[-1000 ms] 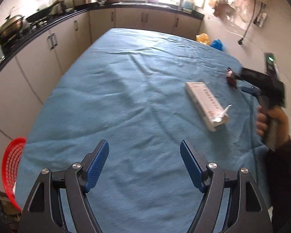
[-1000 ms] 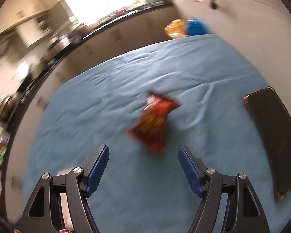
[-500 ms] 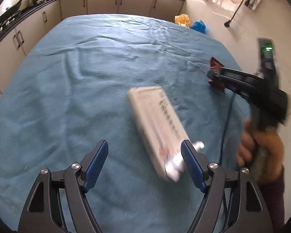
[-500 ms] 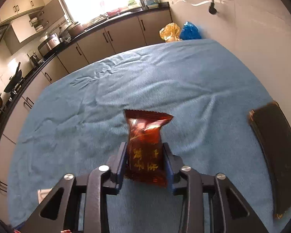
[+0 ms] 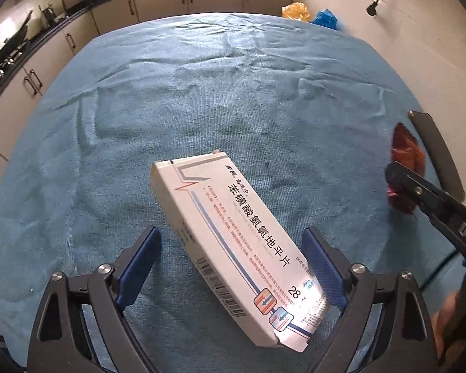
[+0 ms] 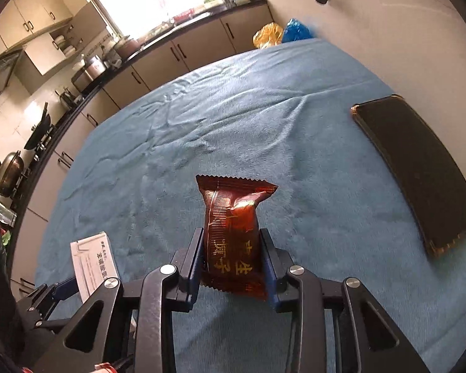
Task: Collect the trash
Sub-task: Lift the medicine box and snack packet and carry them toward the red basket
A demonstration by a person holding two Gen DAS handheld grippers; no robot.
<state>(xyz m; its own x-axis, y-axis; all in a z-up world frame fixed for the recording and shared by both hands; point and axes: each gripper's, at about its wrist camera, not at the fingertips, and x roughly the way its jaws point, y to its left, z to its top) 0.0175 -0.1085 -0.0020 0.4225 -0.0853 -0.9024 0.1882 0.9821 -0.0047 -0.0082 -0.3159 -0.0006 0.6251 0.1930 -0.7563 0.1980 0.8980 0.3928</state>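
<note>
Left hand-held gripper (image 5: 231,267) opening, right hand-held gripper (image 6: 231,258) clamped

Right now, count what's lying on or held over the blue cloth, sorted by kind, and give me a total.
Medicine boxes: 1, white medicine box, between the open left tongs
Snack packets: 1, brown snack packet, clamped in the right tongs
Phones: 1, dark phone
Total: 3

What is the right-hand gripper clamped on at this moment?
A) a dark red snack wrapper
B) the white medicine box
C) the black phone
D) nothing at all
A: in the right wrist view the right gripper has both pads pressed against the dark red snack wrapper, while the white medicine box and black phone lie on the blue cloth.
</note>
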